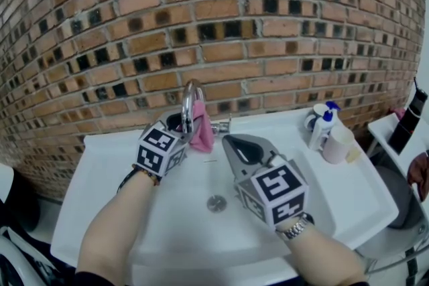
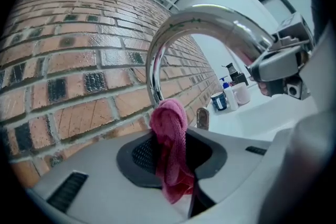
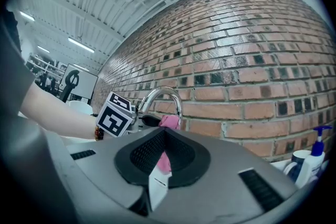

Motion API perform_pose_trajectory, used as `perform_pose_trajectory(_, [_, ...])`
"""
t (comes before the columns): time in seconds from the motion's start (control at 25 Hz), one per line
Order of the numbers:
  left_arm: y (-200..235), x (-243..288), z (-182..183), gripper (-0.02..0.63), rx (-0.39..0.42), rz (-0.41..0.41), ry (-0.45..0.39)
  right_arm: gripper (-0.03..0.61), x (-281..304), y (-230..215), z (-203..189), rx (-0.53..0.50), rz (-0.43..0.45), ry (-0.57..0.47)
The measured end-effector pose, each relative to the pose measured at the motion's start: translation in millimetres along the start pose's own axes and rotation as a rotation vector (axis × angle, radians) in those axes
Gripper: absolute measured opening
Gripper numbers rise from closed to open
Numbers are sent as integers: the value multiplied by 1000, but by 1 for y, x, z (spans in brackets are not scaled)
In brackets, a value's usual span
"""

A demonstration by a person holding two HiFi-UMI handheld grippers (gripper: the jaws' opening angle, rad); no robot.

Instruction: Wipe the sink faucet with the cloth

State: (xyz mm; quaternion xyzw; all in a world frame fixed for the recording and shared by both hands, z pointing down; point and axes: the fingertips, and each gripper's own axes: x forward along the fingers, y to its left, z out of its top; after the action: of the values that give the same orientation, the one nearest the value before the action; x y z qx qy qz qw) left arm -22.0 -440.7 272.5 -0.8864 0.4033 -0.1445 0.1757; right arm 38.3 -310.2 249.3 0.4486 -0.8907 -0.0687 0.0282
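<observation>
A curved chrome faucet [image 1: 189,102] rises from the back of the white sink [image 1: 100,171]. My left gripper [image 1: 178,122] is shut on a pink cloth [image 1: 202,134], and the cloth is pressed against the faucet's upright pipe. In the left gripper view the cloth [image 2: 169,134] bunches between the jaws of the left gripper [image 2: 173,140], under the faucet's arch [image 2: 210,21]. My right gripper [image 1: 228,140] hangs over the basin just right of the cloth, shut and empty. From the right gripper [image 3: 164,136] I see the faucet [image 3: 161,95] and the cloth [image 3: 169,121] straight ahead.
A drain [image 1: 216,203] lies in the basin below the right gripper. The faucet's handle [image 1: 222,125] sits right of the spout. A pump bottle [image 1: 324,128], a mug [image 1: 313,118] and a pale cup [image 1: 338,144] stand at the sink's back right. The brick wall [image 1: 221,30] is close behind.
</observation>
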Motion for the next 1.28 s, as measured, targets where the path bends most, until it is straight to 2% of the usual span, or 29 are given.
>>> perform_pose_trajectory(0.24, [5,-2,10,103,54,20,-21,11,0,0,0,0,-1,-1])
perform_pose_trajectory(0.52, [16,-9,37,103,111,72,-99,11,0,1,0,0,2,-1])
perform_pose_trajectory(0.96, [23,-23,56,101,232,157,-174,11,1,1,-1,-2,2,0])
perform_pose_trajectory(1.28, [17,-34,66,101,297,175,-217,11,1,0,-2,-3,-1,2])
